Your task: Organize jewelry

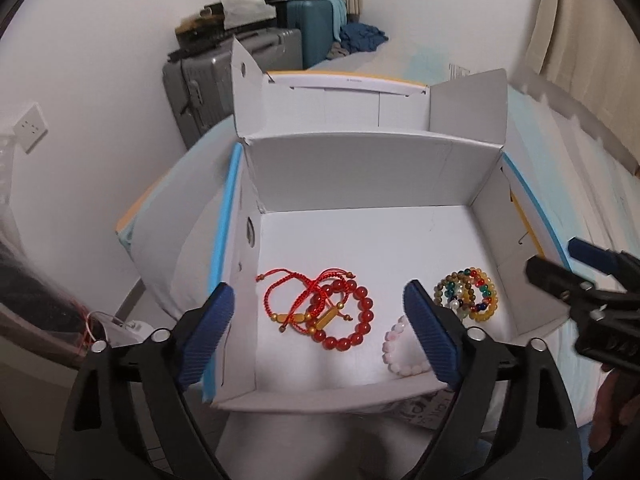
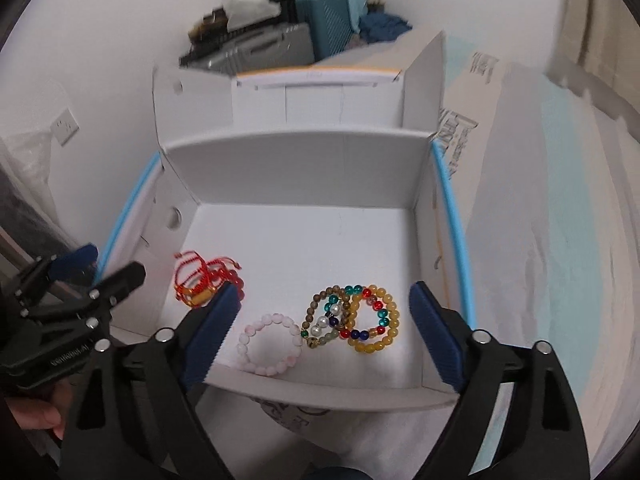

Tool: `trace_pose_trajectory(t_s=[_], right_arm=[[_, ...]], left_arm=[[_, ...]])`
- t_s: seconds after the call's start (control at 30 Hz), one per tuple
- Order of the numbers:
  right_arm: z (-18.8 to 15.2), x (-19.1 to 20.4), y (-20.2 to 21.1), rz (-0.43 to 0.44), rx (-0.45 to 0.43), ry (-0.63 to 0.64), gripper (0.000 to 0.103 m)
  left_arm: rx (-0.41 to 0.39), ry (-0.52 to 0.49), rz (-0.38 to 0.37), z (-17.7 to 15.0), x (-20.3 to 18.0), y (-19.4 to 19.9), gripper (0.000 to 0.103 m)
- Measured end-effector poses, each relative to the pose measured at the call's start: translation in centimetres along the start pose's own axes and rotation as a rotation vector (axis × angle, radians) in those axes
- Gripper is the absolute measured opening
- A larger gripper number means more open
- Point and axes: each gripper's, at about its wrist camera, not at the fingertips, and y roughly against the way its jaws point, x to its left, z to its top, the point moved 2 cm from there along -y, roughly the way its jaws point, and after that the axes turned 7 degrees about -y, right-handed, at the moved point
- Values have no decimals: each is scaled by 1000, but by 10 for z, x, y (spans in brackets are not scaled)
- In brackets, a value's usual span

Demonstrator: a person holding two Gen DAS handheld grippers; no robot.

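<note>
Both sets of jaws wide open, holding nothing. Left gripper above the red bead bracelet and red strings. Right gripper above the pink bracelet and colored bead bracelets, all inside the white box. Best to go down slowly, pinch just one bracelet, lift gently without snagging others.

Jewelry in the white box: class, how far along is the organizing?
Done: bracelets lie in the white box, red ones grouped left, pink bracelet middle, multicolored ones right. In hand: nothing; left gripper and right gripper hover open. Left: possibly untangling overlapped pieces.
</note>
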Motion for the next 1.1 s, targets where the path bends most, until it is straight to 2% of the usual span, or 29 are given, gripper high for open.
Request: trace_pose_trajectory(t_s=[0.13, 0.43, 0.7, 1.1], right_arm=[[-8, -2, 25, -1, -52, -6, 92], [-47, -1, 63, -35, -116, 3, 96], [-83, -7, 61, -49, -98, -21, 96], [-96, -5, 64, -81, -132, -24, 96]], left_arm=[[-26, 11, 8, -10, 0, 18, 97], [-54, 28, 4, -40, -5, 45, 97], [-44, 3, -4, -62, -14, 50, 97], [-31, -2, 6, -82, -18, 51, 97]])
